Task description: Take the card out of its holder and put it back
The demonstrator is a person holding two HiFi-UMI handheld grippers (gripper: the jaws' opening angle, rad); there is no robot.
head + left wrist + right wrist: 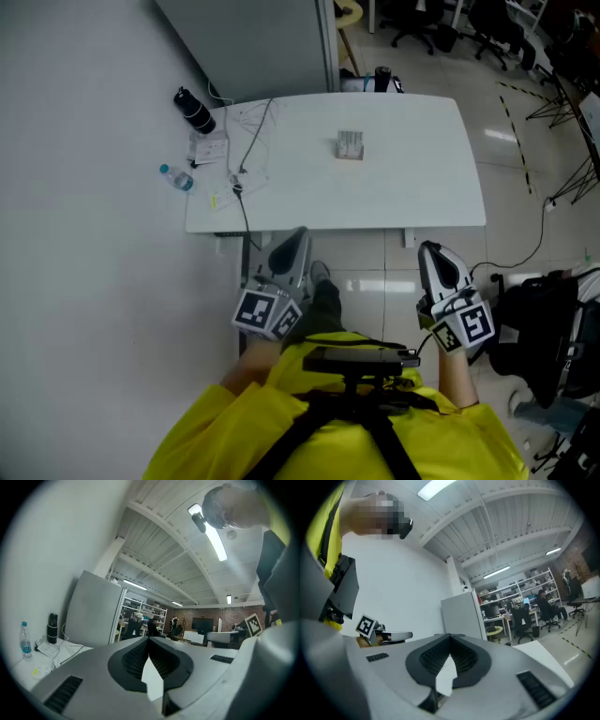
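Fingers of left gripper [296, 233] and right gripper [427, 249] pressed together, empty, card holder [350, 145] on white table [412, 178]

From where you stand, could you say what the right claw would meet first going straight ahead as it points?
Likely nothing nearby: the shut right claw aims just above the white table, so the grey partition behind it looks first. Depth is unclear.
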